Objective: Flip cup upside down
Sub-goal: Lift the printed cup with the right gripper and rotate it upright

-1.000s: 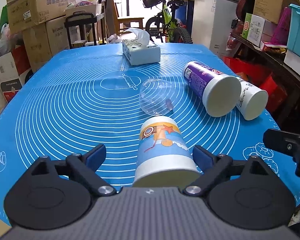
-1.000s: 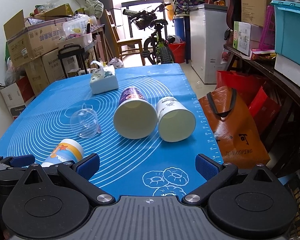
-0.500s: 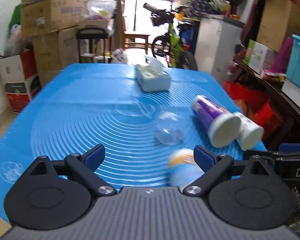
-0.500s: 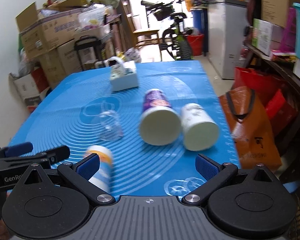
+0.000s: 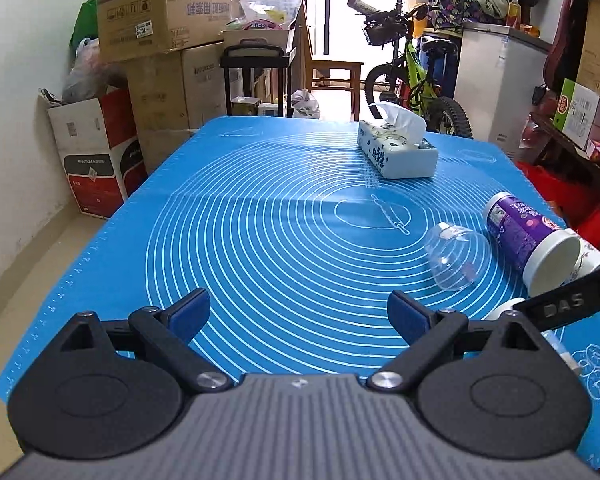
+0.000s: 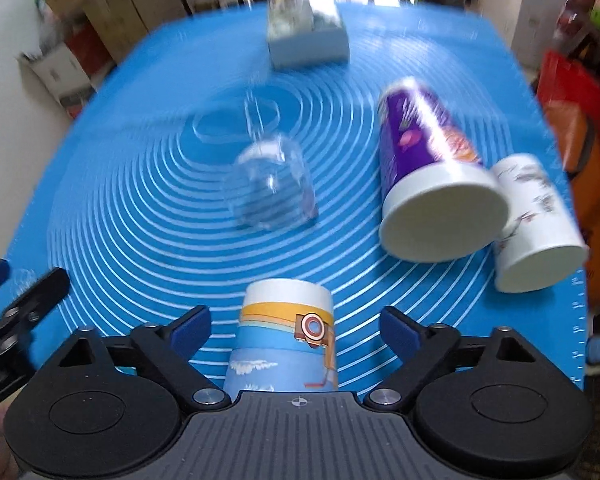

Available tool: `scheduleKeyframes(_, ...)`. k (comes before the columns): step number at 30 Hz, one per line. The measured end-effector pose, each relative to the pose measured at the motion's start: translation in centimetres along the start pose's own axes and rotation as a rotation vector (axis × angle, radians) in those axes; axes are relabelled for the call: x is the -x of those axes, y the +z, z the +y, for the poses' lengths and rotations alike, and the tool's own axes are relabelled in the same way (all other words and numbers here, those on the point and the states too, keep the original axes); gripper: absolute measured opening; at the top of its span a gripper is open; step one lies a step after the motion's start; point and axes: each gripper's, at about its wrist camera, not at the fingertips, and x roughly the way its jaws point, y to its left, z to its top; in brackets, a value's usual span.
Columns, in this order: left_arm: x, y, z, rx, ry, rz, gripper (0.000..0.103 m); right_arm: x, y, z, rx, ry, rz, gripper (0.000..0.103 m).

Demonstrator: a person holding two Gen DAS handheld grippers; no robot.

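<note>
A: Your right gripper (image 6: 296,328) is spread wide, and the cartoon cup (image 6: 286,336) stands between its blue pads (image 6: 190,326), narrow end up, mouth down on the blue mat (image 6: 120,220). There's a gap on either side, so neither pad is touching it.

B: And your left gripper (image 5: 300,312)?

A: Spread wide too, holding nothing, with only the mat's rings between its fingers.

B: What's past the cartoon cup?

A: On your right view, a clear plastic cup (image 6: 272,184) lies on its side near the mat's middle. To its right the purple cup (image 6: 432,172) is tipped over with its mouth facing you, and the white cup (image 6: 536,236) lies just beside it, possibly touching; the picture is too blurred to say.

B: Furthest back?

A: The tissue box (image 5: 396,152), near the mat's far edge, a tissue poking out the top.
</note>
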Motion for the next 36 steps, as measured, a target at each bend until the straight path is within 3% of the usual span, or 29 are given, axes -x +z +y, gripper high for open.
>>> scheduleKeyframes(3, -0.1, -0.1, 0.2, -0.005, -0.003, 0.002, 0.095, -1.4, 0.3, 0.0, 0.003, -0.005, 0.059, 0.08)
scheduleKeyframes(7, -0.2, -0.2, 0.0, -0.017, -0.009, 0.009, 0.095, -1.9, 0.1, -0.1, -0.009, 0.026, 0.075, 0.061)
scheduleKeyframes(9, -0.2, -0.3, 0.0, -0.021, -0.011, 0.012, 0.095, -1.5, 0.3, 0.0, 0.005, 0.021, 0.051, 0.06)
scheduleKeyframes(14, -0.2, -0.4, 0.1, -0.001, -0.007, 0.012, 0.095, 0.7, 0.2, 0.1, 0.026, 0.055, -0.12, 0.06)
scheduleKeyframes(19, -0.1, -0.5, 0.3, 0.014, 0.016, -0.005, 0.095, 2.5, -2.3, 0.6, 0.072, 0.068, -0.478, 0.06)
scheduleKeyframes(22, 0.2, -0.7, 0.3, 0.008, 0.042, -0.027, 0.095, 1.6, -4.7, 0.6, 0.08, 0.061, -0.615, 0.06)
scheduleKeyframes(29, 0.3, -1.3, 0.2, 0.005, 0.031, -0.022, 0.095, -0.1, -9.1, 1.5, 0.213, -0.008, -0.776, 0.061)
scheduleKeyframes(36, 0.6, -2.1, -0.4, 0.006, 0.004, -0.018, 0.095, 1.6, -11.3, 1.8, 0.238, -0.007, -0.72, 0.061)
